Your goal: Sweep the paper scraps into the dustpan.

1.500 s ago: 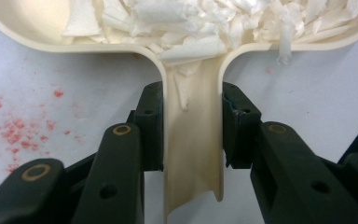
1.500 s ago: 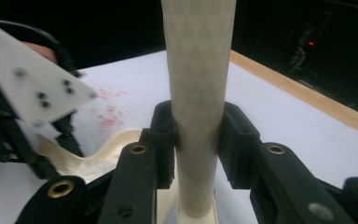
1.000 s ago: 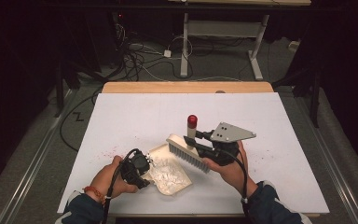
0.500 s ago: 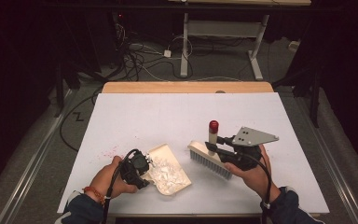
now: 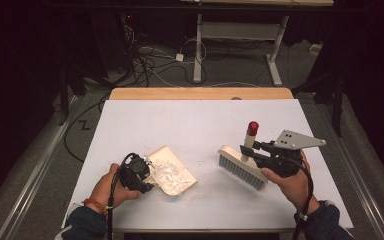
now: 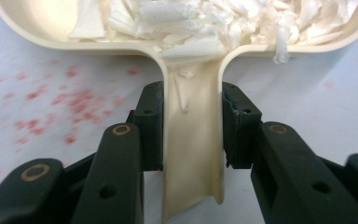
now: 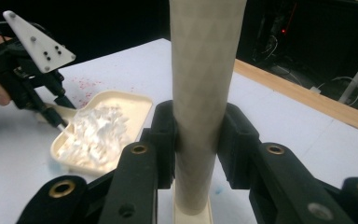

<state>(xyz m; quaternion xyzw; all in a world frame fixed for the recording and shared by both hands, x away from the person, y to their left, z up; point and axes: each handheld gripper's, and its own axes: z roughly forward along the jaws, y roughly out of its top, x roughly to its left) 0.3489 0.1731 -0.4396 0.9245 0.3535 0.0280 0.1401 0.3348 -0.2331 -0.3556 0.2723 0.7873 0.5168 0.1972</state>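
A cream dustpan full of white paper scraps lies on the white table at front left. My left gripper is shut on the dustpan handle, one pad on each side. At front right, a cream hand brush with grey bristles and a red-tipped handle stands with its bristles down toward the table. My right gripper is shut on the brush handle. In the right gripper view the dustpan sits to the left, well apart from the brush.
The white table sheet has faint red speckles beside the dustpan handle. A wooden strip runs along the far edge. Cables and desk legs lie on the floor beyond.
My right gripper has carried the brush rightward, away from the dustpan. The left gripper and dustpan have stayed in place.
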